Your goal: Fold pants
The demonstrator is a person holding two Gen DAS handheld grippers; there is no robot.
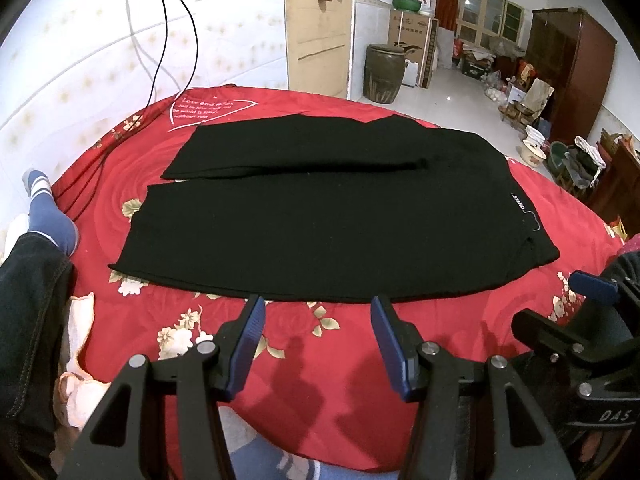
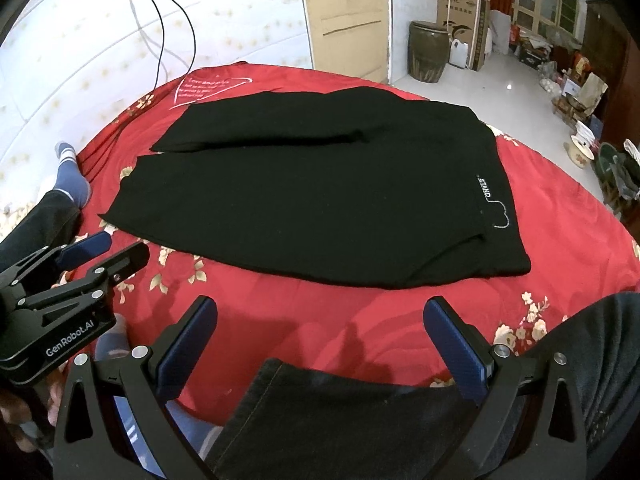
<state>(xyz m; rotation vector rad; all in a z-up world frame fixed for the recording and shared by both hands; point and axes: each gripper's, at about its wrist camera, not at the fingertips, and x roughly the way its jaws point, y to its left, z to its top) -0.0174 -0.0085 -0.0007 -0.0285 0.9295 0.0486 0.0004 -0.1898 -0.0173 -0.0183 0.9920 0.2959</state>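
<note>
Black pants (image 1: 328, 216) lie flat on the red bedspread (image 1: 320, 352), legs pointing left, waistband with a white "STAND" label at the right; they also show in the right wrist view (image 2: 312, 196). My left gripper (image 1: 318, 312) is open and empty, hovering just short of the pants' near edge. My right gripper (image 2: 320, 312) is open and empty, just short of the near edge toward the waist. The left gripper also shows in the right wrist view (image 2: 104, 248), and the right gripper shows at the right edge of the left wrist view (image 1: 560, 304).
A person's jeans leg and blue sock (image 1: 52, 216) rest on the bed at the left. Jeans (image 2: 352, 416) lie under my right gripper. Black cables (image 1: 176, 40) hang down the wall onto the bed. A jar (image 1: 384, 72), boxes and cabinets stand beyond.
</note>
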